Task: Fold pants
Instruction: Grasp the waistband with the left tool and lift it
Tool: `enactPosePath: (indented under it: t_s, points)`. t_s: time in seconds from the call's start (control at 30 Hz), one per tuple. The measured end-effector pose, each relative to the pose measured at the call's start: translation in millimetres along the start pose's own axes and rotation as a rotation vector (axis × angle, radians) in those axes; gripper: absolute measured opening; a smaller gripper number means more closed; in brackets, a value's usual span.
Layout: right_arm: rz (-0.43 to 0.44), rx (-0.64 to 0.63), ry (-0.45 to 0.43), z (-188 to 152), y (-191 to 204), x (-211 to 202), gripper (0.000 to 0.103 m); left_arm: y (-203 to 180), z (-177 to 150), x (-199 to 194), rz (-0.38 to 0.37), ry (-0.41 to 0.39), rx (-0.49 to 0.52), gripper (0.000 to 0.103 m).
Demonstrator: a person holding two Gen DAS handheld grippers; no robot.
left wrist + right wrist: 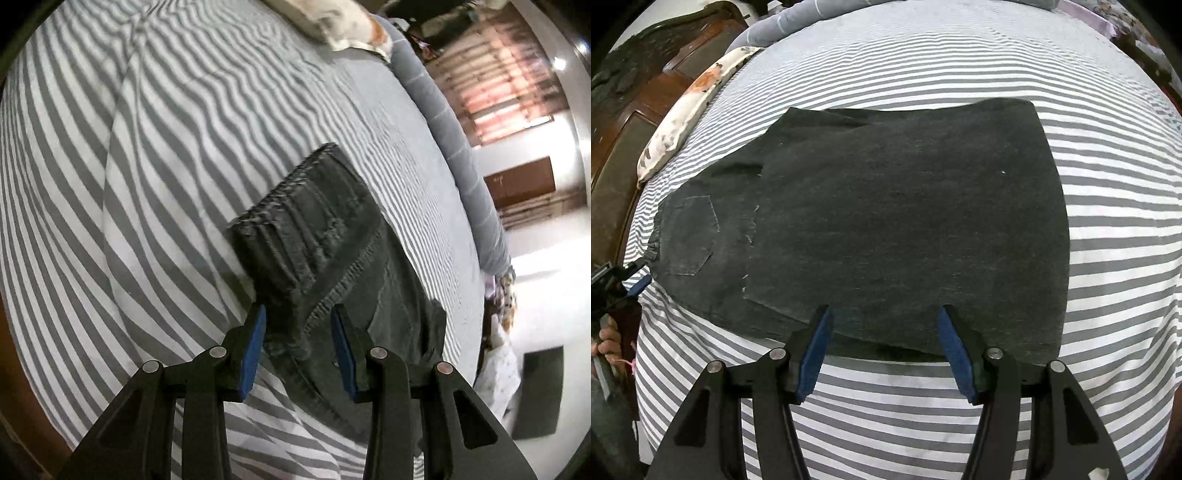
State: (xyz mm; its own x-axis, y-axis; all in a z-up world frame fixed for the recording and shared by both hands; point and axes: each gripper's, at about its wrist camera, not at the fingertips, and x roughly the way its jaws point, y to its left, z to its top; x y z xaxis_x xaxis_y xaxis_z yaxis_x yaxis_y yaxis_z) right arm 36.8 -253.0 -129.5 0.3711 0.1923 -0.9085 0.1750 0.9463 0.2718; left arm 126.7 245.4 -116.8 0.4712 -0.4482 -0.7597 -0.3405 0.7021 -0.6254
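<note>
My right gripper (884, 314) jaws apart, over near edge of folded dark pants (905, 221) – no pinch visible. My left gripper (297, 314) narrower, astride waistband end; can't tell if pads bite. Pants flat on striped bedsheet (1108, 258). Beyond – floral pillow (683, 110), wooden headboard (628, 122).

Folded pants (886, 221) — striped bedsheet (923, 74) beneath

The pants (894, 221) are dark charcoal denim, lying flat on the striped grey-and-white bed (923, 70), folded over into a broad rectangle. The waist end with a stitched back pocket (692, 234) points left; the gathered waistband (295, 221) shows ridged seams and stitching.
</note>
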Motion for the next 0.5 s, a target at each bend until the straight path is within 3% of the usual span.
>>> enactPosePath:
  t_s: [0.27, 0.5]
  points:
    - [-0.017, -0.016, 0.002, 0.0, 6.7, -3.7, 0.057, 24.2, 7.4, 20.5, -0.060, 0.033, -0.104, 0.038]
    - [-0.042, -0.027, 0.004, 2.3, 14.2, -1.7, 0.057, 21.6, 16.2, 36.1, -0.102, 0.029, -0.078, 0.038]
